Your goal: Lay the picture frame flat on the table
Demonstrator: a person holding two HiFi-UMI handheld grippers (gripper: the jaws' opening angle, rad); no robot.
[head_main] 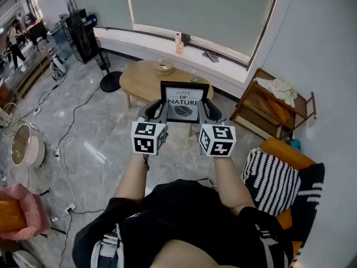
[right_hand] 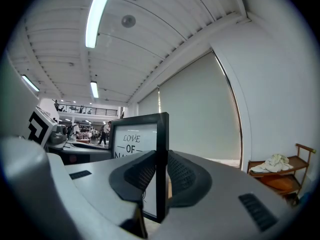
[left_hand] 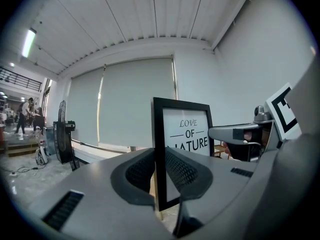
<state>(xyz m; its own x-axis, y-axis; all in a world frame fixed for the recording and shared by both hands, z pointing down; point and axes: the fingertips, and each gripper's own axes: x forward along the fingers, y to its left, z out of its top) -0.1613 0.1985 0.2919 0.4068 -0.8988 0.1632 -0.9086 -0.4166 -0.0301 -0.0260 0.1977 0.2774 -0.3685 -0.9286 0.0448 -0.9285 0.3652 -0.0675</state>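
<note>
A black picture frame point(head_main: 183, 101) with a white "Love of Nature" print is held upright in the air, in front of an oval wooden table point(head_main: 146, 78). My left gripper point(head_main: 158, 114) is shut on the frame's left edge point(left_hand: 159, 154), and my right gripper point(head_main: 206, 114) is shut on its right edge point(right_hand: 161, 159). In both gripper views the ribbed pads press on either side of the thin black border. The frame's lower edge is hidden behind the jaws. The print faces me in the head view.
A shallow bowl point(head_main: 164, 67) and a small glass point(head_main: 194, 77) stand on the table. A wooden shelf point(head_main: 271, 108) with cloth stands to the right, a striped cushion point(head_main: 271, 178) beside me. A fan stand point(head_main: 111, 81) and floor cables point(head_main: 67, 149) lie left. A bottle point(head_main: 179, 44) sits on the windowsill.
</note>
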